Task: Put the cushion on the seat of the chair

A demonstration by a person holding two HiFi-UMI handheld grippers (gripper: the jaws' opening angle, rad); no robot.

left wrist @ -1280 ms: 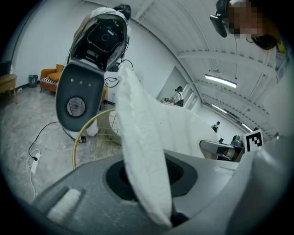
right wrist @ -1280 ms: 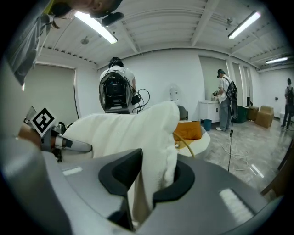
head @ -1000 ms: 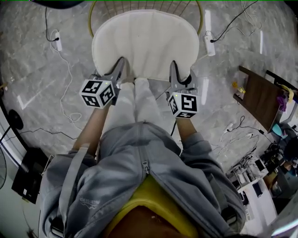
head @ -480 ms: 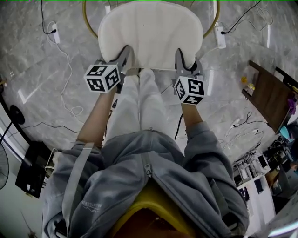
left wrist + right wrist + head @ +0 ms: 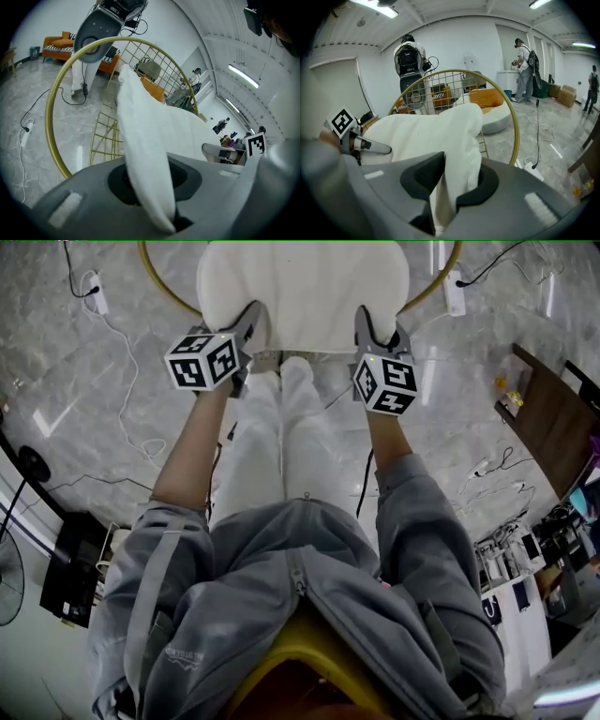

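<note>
A cream cushion (image 5: 305, 292) lies spread at the top of the head view, inside the gold wire ring of the chair (image 5: 161, 282). My left gripper (image 5: 253, 322) is shut on the cushion's near left edge and my right gripper (image 5: 366, 326) is shut on its near right edge. In the left gripper view the cushion (image 5: 140, 140) runs pinched between the jaws, with the chair's gold frame (image 5: 54, 112) and wire back behind it. In the right gripper view the cushion (image 5: 450, 140) is clamped the same way, the gold ring (image 5: 513, 117) beyond it.
White power strips (image 5: 92, 292) (image 5: 457, 292) and loose cables lie on the grey marble floor either side of the chair. A dark wooden table (image 5: 548, 418) stands at the right. My own legs (image 5: 281, 437) stand just before the chair. People stand in the background (image 5: 525, 56).
Both grippers have gone down and forward with the cushion, which now sits higher in the head view and lower within the chair's gold ring. Both grips are unchanged.
</note>
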